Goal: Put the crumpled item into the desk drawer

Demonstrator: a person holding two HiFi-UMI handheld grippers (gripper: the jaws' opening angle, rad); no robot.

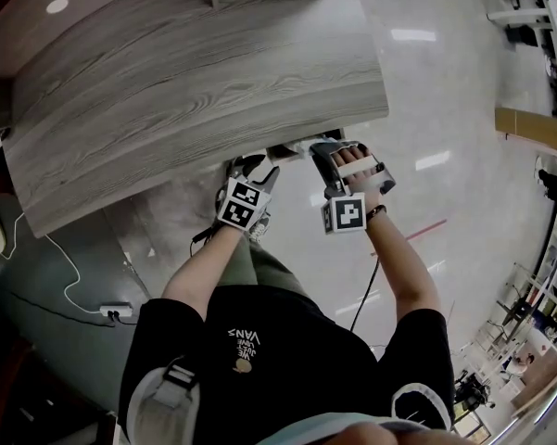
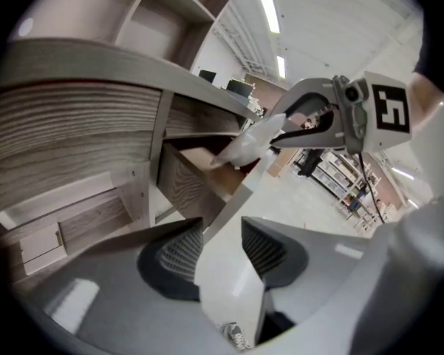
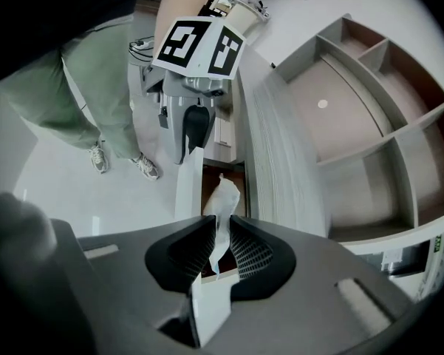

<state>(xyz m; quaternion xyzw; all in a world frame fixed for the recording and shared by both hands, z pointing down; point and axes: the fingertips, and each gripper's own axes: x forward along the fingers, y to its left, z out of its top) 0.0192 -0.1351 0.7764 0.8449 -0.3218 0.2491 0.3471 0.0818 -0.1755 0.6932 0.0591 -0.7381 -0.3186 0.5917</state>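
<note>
Wad (image 3: 223,198), just one, sits pinched in right claw (image 3: 219,251).

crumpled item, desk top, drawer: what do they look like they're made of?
crumpled item: thin white tissue or paper, matte, creased and limp; could be film.
desk top: grey woodgrain, matte, probably laminate given the even streaks.
drawer: same streaked grain on its side.

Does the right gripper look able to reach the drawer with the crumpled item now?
Probably yes: the right gripper, shut on the crumpled item, points into the open drawer; the left gripper is aside, jaws apart.
</note>
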